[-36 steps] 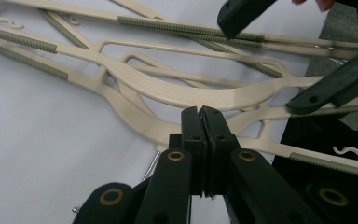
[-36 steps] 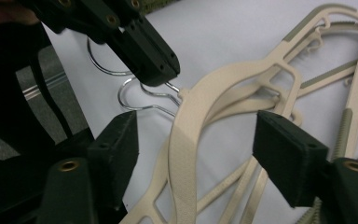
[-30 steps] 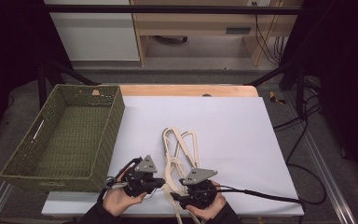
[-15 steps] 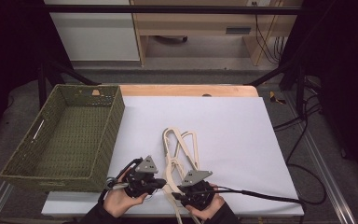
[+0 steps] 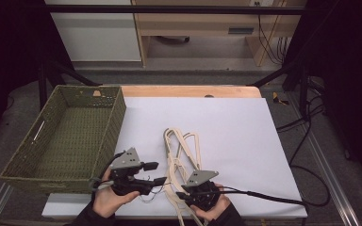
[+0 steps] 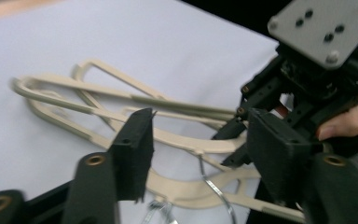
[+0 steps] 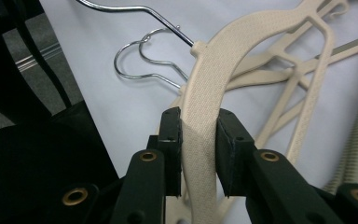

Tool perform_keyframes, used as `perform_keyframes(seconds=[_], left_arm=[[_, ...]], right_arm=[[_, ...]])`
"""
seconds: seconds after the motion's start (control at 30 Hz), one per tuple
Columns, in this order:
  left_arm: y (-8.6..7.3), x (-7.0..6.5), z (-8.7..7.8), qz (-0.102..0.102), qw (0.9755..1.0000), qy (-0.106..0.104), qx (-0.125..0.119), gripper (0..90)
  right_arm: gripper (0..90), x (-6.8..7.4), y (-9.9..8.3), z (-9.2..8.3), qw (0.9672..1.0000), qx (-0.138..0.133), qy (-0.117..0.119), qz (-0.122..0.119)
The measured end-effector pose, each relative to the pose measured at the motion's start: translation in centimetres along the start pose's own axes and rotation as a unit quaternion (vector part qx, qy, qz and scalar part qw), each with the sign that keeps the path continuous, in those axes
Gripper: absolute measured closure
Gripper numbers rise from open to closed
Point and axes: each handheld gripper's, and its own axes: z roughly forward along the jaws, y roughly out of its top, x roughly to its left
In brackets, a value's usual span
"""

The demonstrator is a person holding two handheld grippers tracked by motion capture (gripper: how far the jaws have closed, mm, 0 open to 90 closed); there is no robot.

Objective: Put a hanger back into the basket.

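Two tongs over the white surface (image 5: 226, 122), right tongs (image 7: 198, 135) pinching a cream hanger (image 7: 205, 93), left tongs (image 6: 196, 149) just spread, holding nothing, green basket (image 5: 33, 160) far left.

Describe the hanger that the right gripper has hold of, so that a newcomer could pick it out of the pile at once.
Start at the white table sheet beside the green woven basket. Near its front edge lies a pile of cream plastic hangers with wire hooks. The one wanted is the hanger whose broad textured shoulder runs between the jaws of the right gripper, which pinch it; the others lie loose.
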Motion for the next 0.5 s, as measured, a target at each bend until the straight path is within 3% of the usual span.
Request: perform_keyframes(seconds=[0.03, 0.07, 0.23, 0.5], left_arm=[[0.2, 0.2, -0.9, -0.002, 0.9999, 0.006, -0.014, 33.1], [0.2, 0.2, -0.9, -0.002, 0.9999, 0.006, -0.014, 30.2], [0.4, 1.0, -3.0, -0.003, 0.9975, 0.040, -0.058, 19.4], [0.0, 1.9, -3.2, -0.015, 0.9960, 0.061, -0.063, 15.6]], right_arm=[[74.4, -0.1, 0.2, -0.5, 1.0000, -0.002, -0.007, -0.001], [74.7, -0.2, 0.3, -0.7, 0.9999, -0.005, -0.013, -0.002], [76.5, -0.6, 0.7, -2.3, 0.9992, -0.014, -0.036, -0.006], [79.1, -1.5, 1.0, -3.9, 0.9971, -0.012, -0.075, -0.006]])
